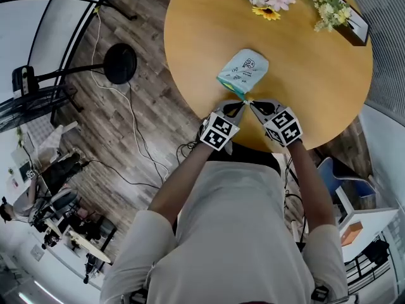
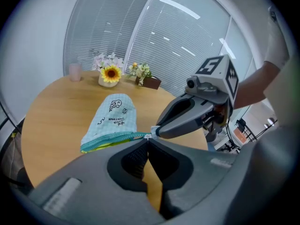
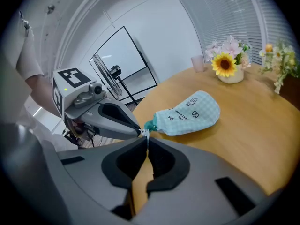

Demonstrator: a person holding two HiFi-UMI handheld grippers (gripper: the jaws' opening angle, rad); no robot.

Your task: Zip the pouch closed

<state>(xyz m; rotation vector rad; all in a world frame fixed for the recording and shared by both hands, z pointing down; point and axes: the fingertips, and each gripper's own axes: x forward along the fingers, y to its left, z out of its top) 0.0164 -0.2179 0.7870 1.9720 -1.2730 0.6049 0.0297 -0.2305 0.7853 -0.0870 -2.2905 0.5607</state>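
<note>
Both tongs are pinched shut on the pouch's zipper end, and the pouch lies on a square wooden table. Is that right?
Not quite: the table is round, not square, as the head view shows. The rest holds: the left tongs and right tongs are shut, tips meeting on the zipper end of the pouch.

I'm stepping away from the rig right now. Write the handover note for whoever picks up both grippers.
Left gripper: shut, pinching the pouch at its near zipper end.
Right gripper: shut on the same corner, tip to tip with the left.
Pouch: on the round table, near its edge.
Done: zipper looks drawn to the grippers' end.
To do: check that it is fully shut, then release.
</note>
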